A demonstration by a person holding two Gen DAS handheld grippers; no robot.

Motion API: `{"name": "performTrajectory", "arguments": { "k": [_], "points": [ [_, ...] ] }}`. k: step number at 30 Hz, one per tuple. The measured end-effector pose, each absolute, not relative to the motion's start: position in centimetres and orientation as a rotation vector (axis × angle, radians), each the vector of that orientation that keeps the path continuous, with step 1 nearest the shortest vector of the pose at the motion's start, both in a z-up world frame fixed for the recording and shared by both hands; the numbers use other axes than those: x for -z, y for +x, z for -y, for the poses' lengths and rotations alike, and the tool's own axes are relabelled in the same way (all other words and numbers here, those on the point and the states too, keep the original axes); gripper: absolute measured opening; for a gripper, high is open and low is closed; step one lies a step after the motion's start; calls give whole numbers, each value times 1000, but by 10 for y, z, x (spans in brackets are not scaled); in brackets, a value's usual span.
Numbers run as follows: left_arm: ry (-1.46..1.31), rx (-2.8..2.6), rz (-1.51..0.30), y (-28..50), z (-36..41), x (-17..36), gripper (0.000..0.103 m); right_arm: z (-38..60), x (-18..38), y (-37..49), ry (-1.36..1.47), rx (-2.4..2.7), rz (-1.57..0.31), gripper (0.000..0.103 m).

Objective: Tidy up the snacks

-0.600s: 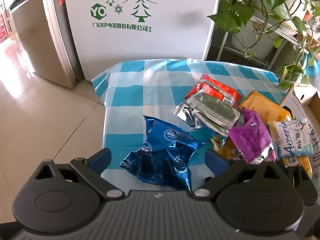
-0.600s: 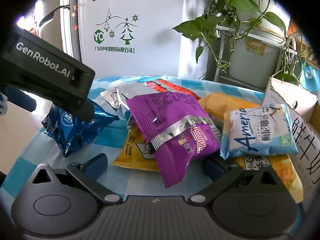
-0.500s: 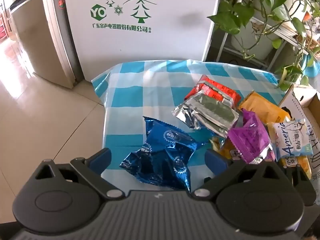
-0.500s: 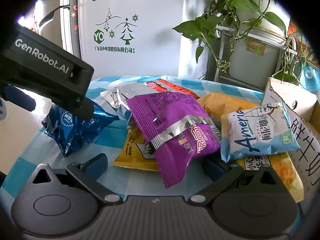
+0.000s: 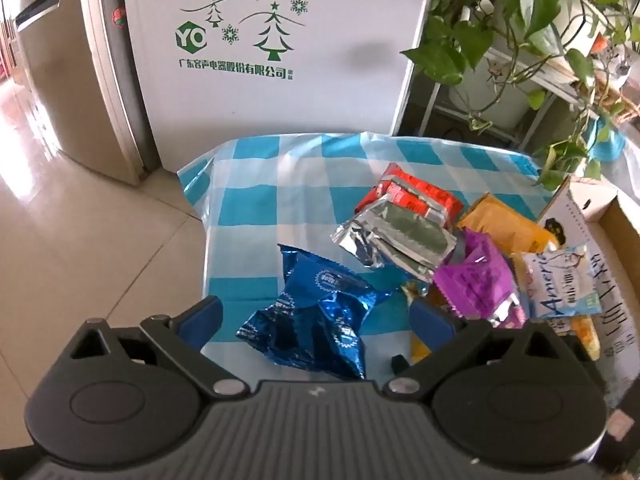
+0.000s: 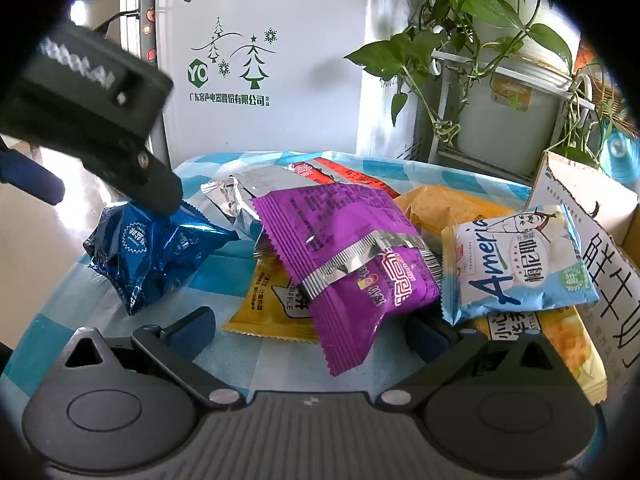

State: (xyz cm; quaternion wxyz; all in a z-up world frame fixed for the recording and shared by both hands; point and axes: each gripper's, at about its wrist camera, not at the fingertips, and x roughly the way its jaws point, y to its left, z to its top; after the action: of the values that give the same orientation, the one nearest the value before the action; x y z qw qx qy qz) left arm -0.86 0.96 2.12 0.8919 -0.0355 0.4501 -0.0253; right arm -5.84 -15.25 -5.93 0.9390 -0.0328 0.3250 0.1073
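On the blue-and-white checked tablecloth point(image 5: 272, 184) lies a crumpled blue packet point(image 5: 312, 312). My left gripper point(image 5: 316, 316) is open around it, and neither pad touches the foil. In the right wrist view its black housing point(image 6: 88, 100) hangs over the same blue packet point(image 6: 152, 248). The lower end of a purple packet point(image 6: 348, 248) lies between the fingers of my right gripper point(image 6: 310, 328), which is open and apart from it. The purple packet rests on a yellow waffle packet point(image 6: 272, 304), next to a light-blue packet point(image 6: 520, 260).
A silver packet point(image 5: 400, 236), a red one point(image 5: 416, 196) and an orange one point(image 5: 504, 224) lie further back. An open cardboard box point(image 6: 612, 280) stands at the right edge. Behind the table are a white appliance point(image 5: 280, 40) and potted plants point(image 5: 520, 0). Tiled floor lies to the left.
In the right wrist view the left gripper is blurred and sits a little higher over the blue packet. The right gripper and the snacks have kept their places.
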Motion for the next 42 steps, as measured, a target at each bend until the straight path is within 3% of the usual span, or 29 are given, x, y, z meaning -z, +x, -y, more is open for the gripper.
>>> {"name": "performTrajectory", "arguments": {
  "k": [26,38,42],
  "points": [
    [-50,89,-987,-14,-6,-26,100,153,57,-59,-68,-211,-676,103],
    [-29,54,-970,-14,-11,-32,100,142,31,-35,-69,-145,-1076,103],
    [-2,52,-982,-16,-10,-32,100,150,17,-37,-45,-130,-1132,103]
  ]
}}
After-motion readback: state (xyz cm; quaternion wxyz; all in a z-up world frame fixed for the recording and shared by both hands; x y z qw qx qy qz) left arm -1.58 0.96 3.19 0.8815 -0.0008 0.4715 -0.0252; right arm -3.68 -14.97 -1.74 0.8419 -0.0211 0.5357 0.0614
